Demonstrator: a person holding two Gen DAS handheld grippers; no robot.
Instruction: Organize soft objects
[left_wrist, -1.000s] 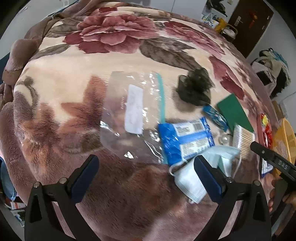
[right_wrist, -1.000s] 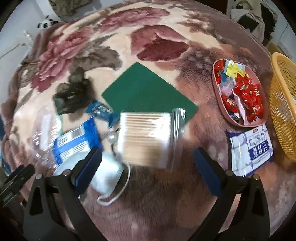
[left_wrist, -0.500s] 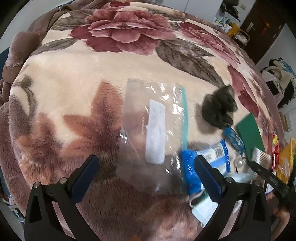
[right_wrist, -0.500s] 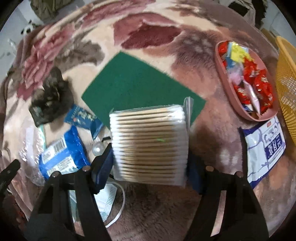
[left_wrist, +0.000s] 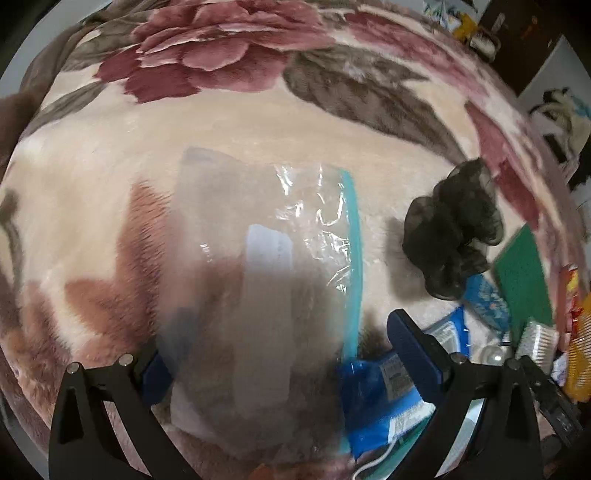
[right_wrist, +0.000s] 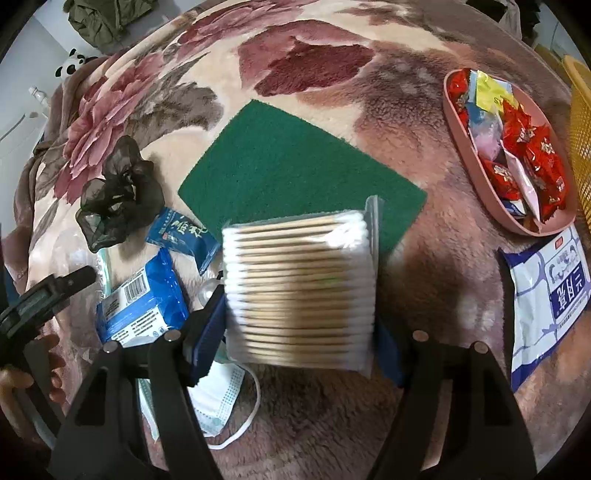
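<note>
My right gripper (right_wrist: 299, 328) has the swab pack (right_wrist: 299, 291) clamped between its two blue pads, one on each side, lifted over the blanket (right_wrist: 332, 122). Under it I count one green cloth (right_wrist: 295, 166), one black scrunchie (right_wrist: 118, 199), two blue packets, the small one (right_wrist: 181, 236) and the barcoded one (right_wrist: 140, 299), and one face mask (right_wrist: 218, 402) by my left finger. Off to the side: one pink tray (right_wrist: 476, 173) of sweets, one white-and-blue sachet (right_wrist: 546, 295), one yellow basket (right_wrist: 580, 129).

My left gripper (left_wrist: 284, 354) stands wide, jaws spread either side of the one clear zip bag (left_wrist: 266, 295), which lies flat on the blanket; I can't tell if the pads touch it.
</note>
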